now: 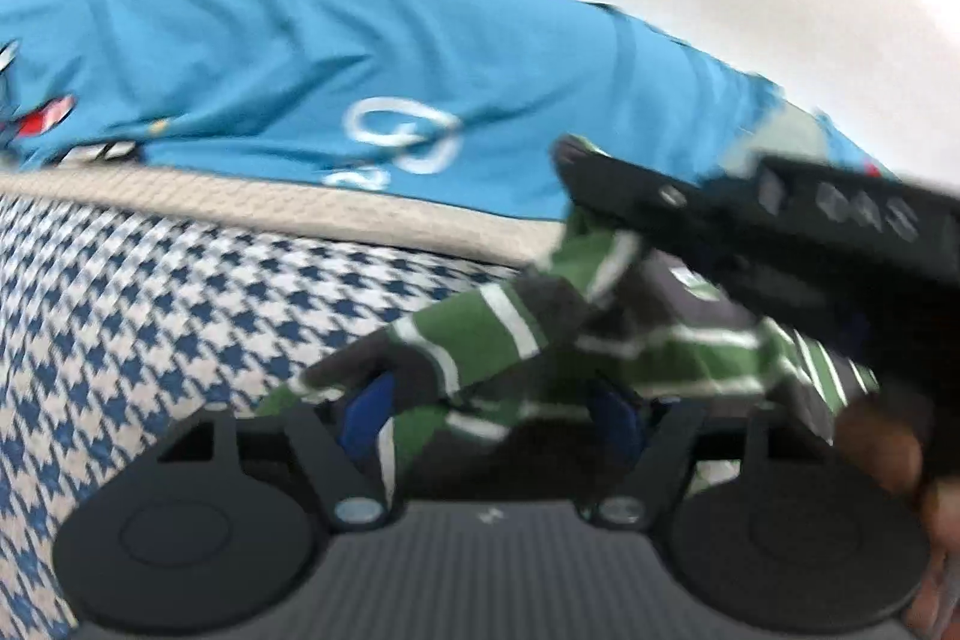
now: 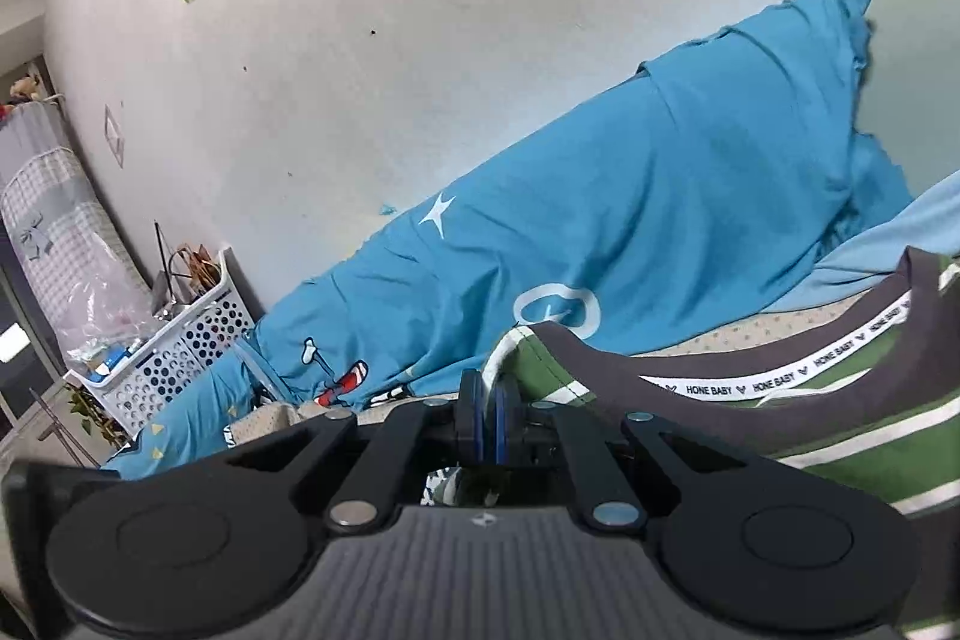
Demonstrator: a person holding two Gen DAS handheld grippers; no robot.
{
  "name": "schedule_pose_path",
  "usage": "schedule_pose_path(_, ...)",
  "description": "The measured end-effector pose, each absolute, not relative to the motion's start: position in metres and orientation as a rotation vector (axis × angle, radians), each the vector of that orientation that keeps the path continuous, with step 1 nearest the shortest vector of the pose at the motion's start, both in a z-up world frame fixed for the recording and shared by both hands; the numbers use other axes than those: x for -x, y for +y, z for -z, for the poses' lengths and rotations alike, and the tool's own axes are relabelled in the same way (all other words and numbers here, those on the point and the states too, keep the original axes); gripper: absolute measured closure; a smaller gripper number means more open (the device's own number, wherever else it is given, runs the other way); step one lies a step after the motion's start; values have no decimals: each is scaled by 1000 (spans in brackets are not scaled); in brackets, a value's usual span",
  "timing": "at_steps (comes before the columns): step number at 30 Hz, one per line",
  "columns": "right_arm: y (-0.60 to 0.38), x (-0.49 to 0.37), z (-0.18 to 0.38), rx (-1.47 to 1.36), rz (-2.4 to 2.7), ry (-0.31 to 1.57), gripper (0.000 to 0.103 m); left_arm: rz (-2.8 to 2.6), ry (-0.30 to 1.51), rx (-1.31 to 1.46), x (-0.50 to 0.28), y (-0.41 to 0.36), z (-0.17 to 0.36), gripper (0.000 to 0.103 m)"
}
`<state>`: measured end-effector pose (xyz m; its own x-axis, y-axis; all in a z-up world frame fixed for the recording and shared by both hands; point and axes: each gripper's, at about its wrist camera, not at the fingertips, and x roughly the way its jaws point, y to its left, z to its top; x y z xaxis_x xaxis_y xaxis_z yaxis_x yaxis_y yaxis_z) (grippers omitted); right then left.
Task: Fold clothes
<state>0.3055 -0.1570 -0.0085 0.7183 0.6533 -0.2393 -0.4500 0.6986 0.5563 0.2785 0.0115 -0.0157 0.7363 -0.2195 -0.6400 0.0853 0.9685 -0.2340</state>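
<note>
A green, grey and white striped shirt [image 1: 480,334] lies bunched on the bed in the left wrist view. My left gripper [image 1: 492,418] is open, its blue pads [image 1: 366,418] wide apart, with a fold of the shirt draped between them. The right gripper's black body [image 1: 780,232] crosses above the shirt at the right. In the right wrist view the striped shirt [image 2: 840,436] hangs lifted, its grey collar and printed tape showing. My right gripper [image 2: 489,418] is shut, pads pressed together on the shirt's edge.
A blue quilt with white stars [image 1: 360,58] [image 2: 660,196] is heaped along the wall behind. A blue-and-white houndstooth sheet [image 1: 120,316] covers the bed at the left. A white perforated basket [image 2: 180,346] stands by the wall. A hand [image 1: 882,436] shows at right.
</note>
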Motion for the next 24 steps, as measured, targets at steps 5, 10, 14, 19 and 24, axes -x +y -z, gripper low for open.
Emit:
schedule_pose_path(5,-160,-309,11,-479,-634,446,92,-41,749,230,-295,23,30,22)
schedule_pose_path(10,-167,-312,11,-462,-622,451,92,-181,750,249,-299,32,31,13)
schedule_pose_path(14,-186,-313,5,-442,-568,443,91,-290,734,245,-301,42,27,10)
schedule_pose_path(19,-222,-317,3,-370,-387,454,91,-431,702,293,-299,66,20,8)
schedule_pose_path(24,-255,-320,9,-324,-228,488,90,-478,681,333,-294,83,14,8)
